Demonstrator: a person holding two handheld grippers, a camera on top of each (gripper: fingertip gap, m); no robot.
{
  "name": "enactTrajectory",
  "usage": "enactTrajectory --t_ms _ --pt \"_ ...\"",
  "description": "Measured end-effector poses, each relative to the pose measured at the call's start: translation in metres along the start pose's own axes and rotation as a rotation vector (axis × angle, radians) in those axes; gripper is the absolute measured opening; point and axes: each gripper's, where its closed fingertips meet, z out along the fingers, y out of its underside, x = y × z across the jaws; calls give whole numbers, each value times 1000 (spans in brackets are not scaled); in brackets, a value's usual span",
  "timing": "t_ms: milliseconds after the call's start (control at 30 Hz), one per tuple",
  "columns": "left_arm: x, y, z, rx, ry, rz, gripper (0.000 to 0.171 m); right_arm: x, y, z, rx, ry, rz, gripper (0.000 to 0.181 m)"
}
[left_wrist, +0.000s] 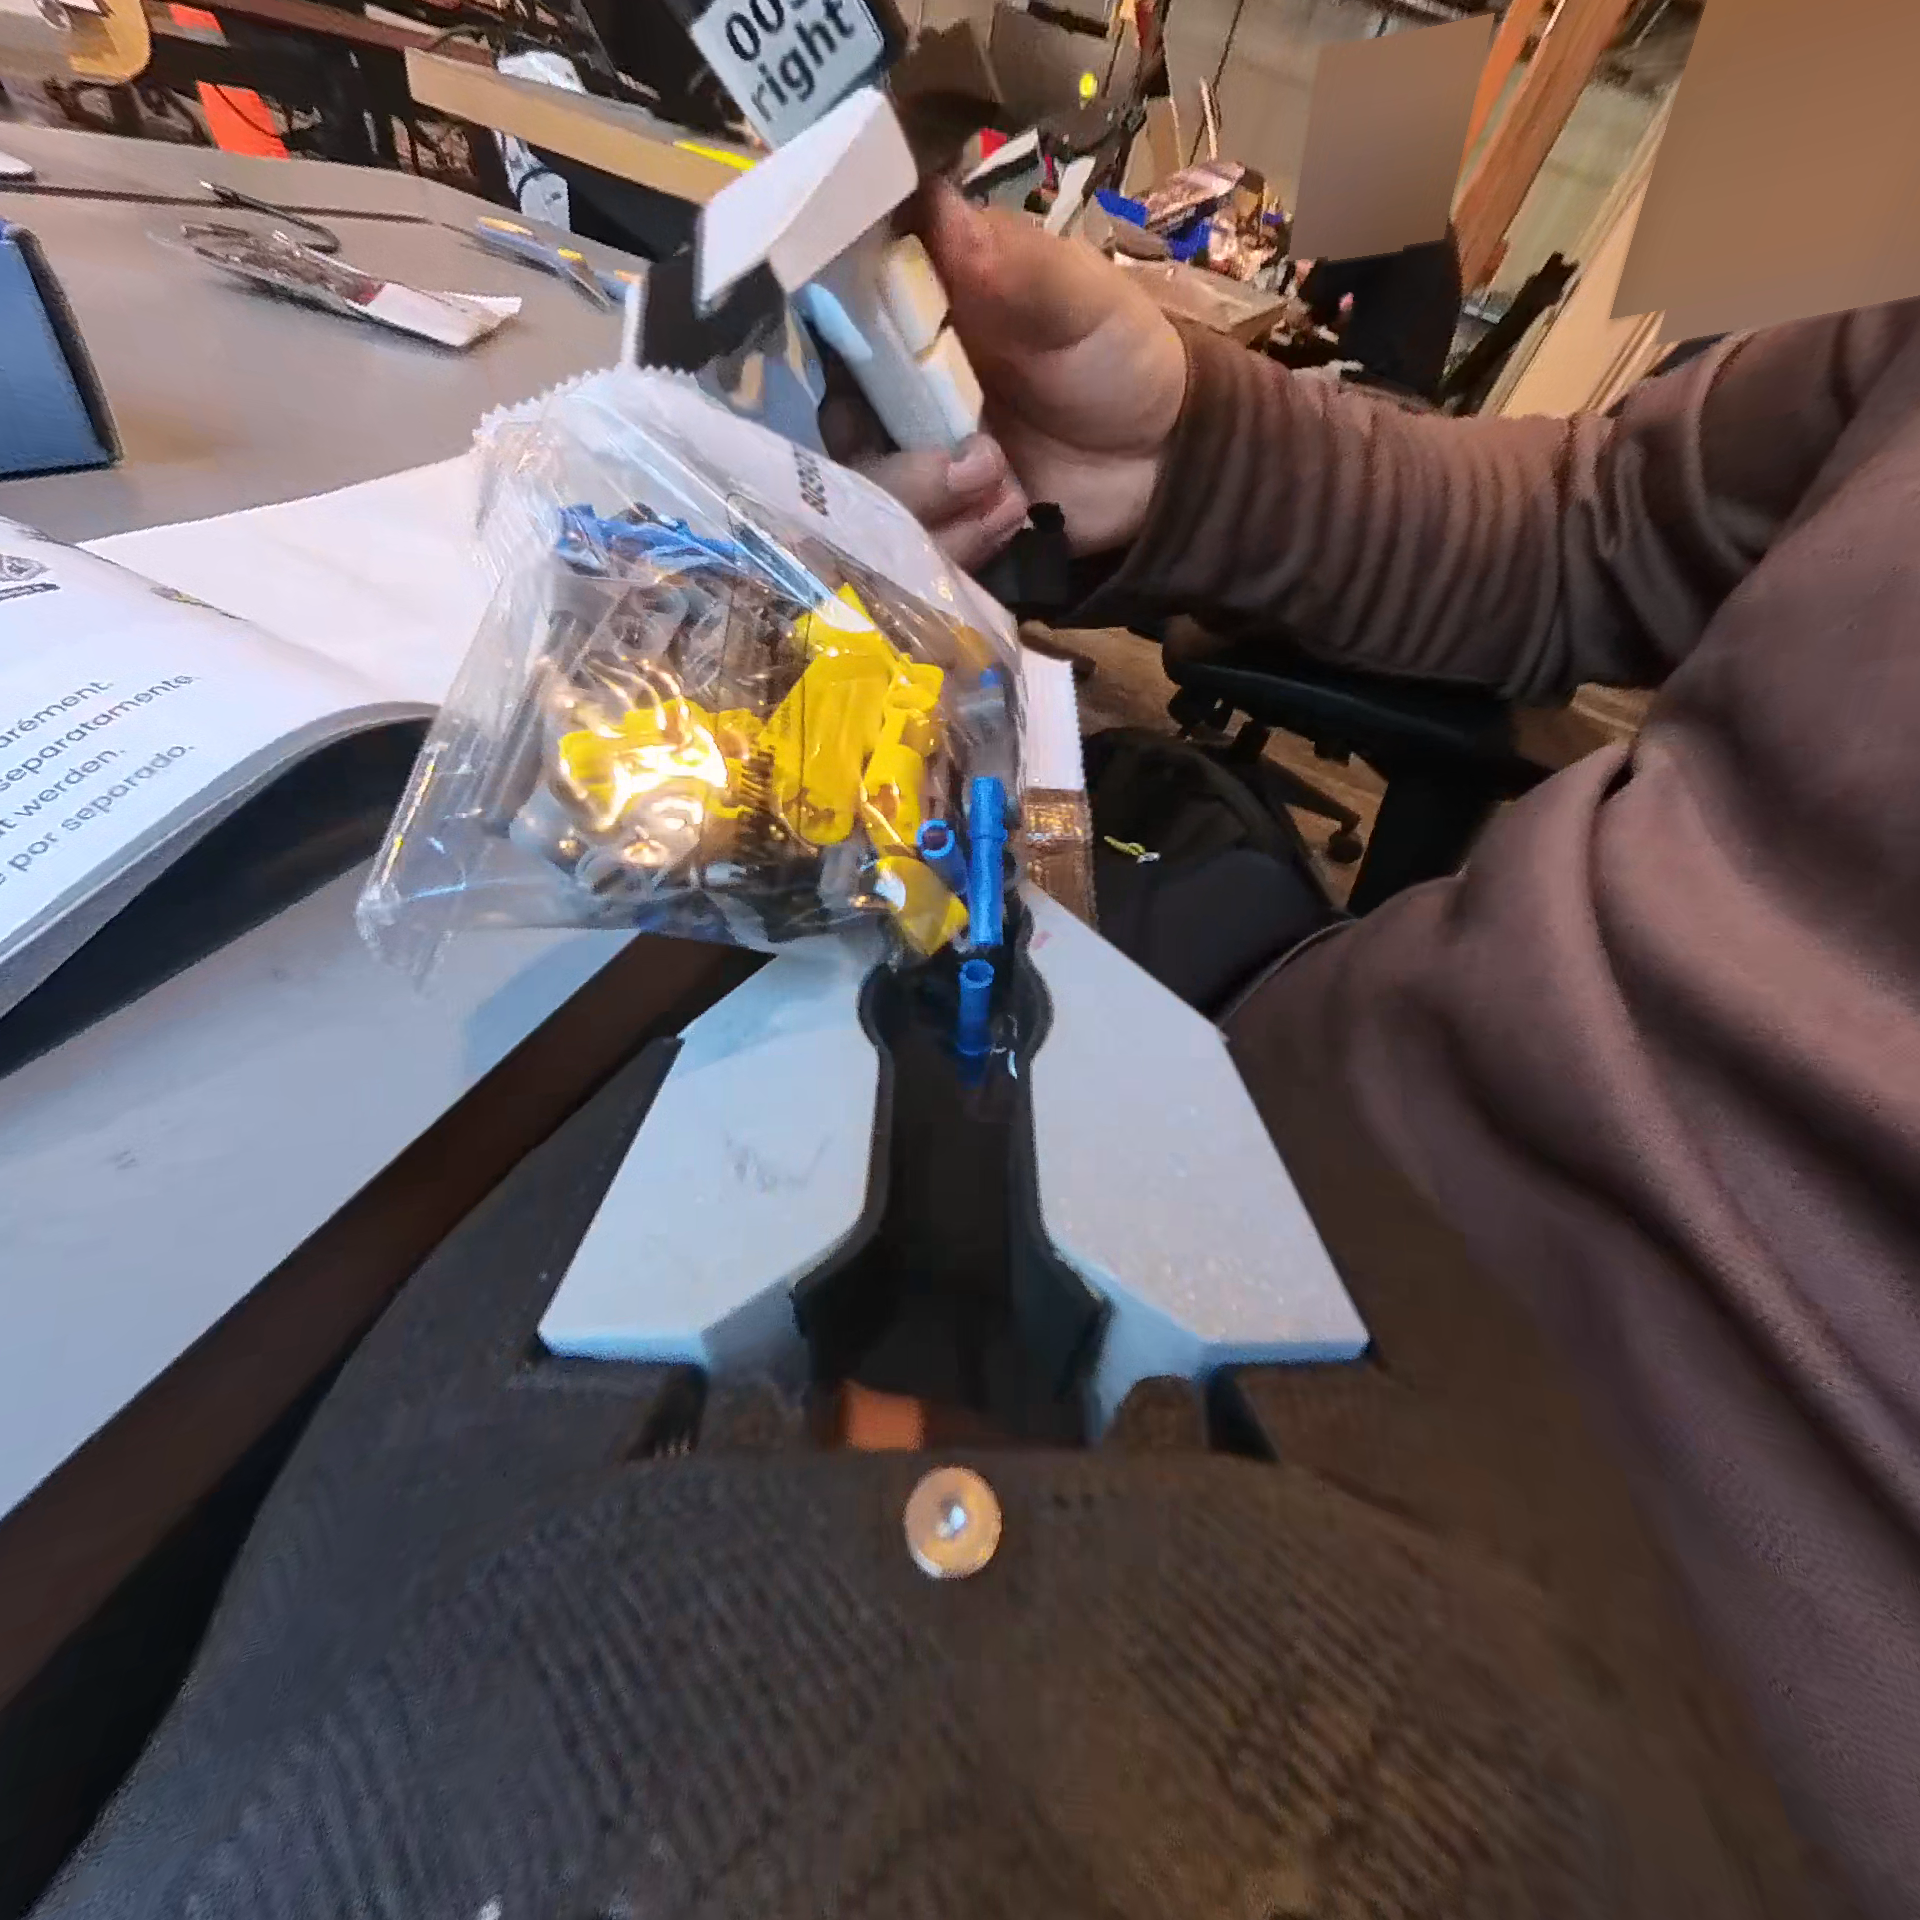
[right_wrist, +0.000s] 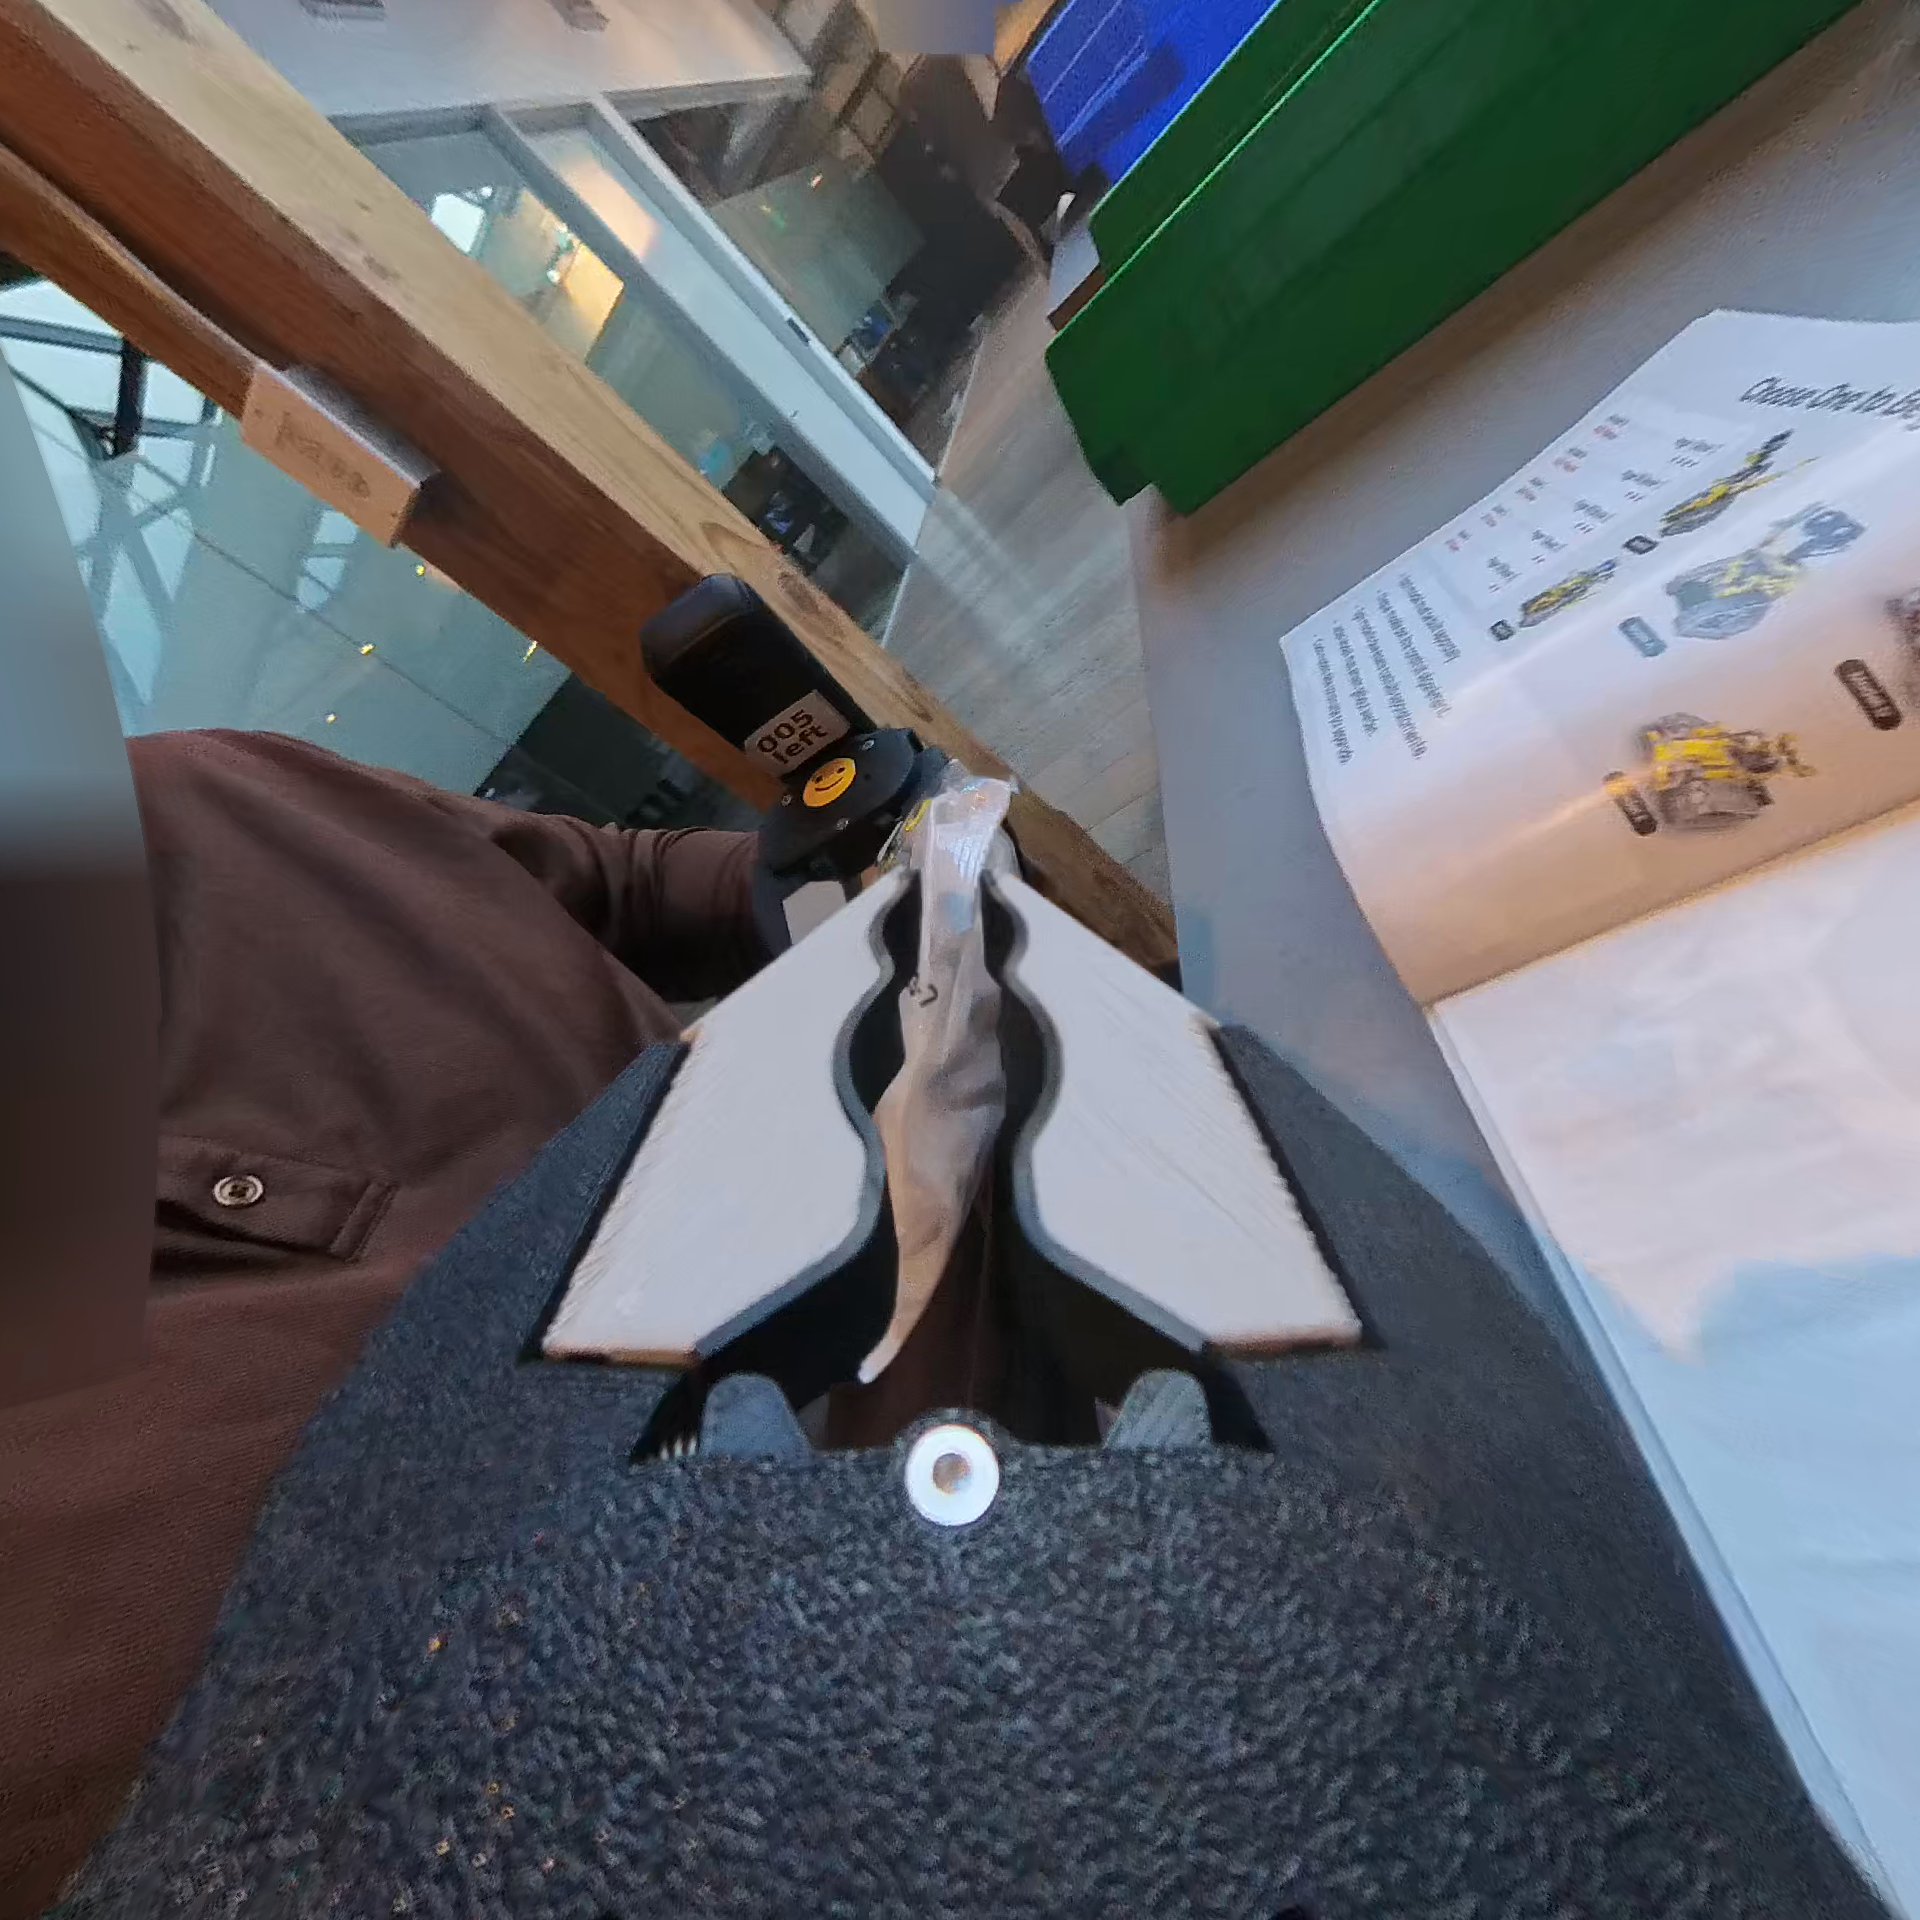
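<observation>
Clear plastic bag (left_wrist: 707, 717), sealed, serrated top edge, held off the table at centre frame of the left wrist view. Contents: small yellow, blue, grey and black plastic parts, bunched toward the lower half. Lower corner pinched in the left gripper (left_wrist: 961, 956), whose fingers meet on it. Top edge clamped by the right gripper (left_wrist: 727, 322) at upper centre. In the right wrist view the film (right_wrist: 951, 1049) runs edge-on between the closed fingers, centre frame.

Glossy, crinkled clear plastic bag (left_wrist: 717, 665) of shiny plastic pieces; matt paper booklet (right_wrist: 1621, 644); grainy wooden beam (right_wrist: 436, 343); ribbed brown cloth sleeve (left_wrist: 1455, 540).
</observation>
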Motion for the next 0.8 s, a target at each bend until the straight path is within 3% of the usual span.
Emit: enactTrajectory --t_ms 233,467,800 --pt "2 5 3 -32 -10 49 13 10 7 0 -32 43 -9 15" --pt "2 9 5 -59 -17 84 13 6 11 -3 -47 31 -31 0" --pt "-11 15 1 -96 -44 23 12 12 0 -24 -101 222 -176 0"
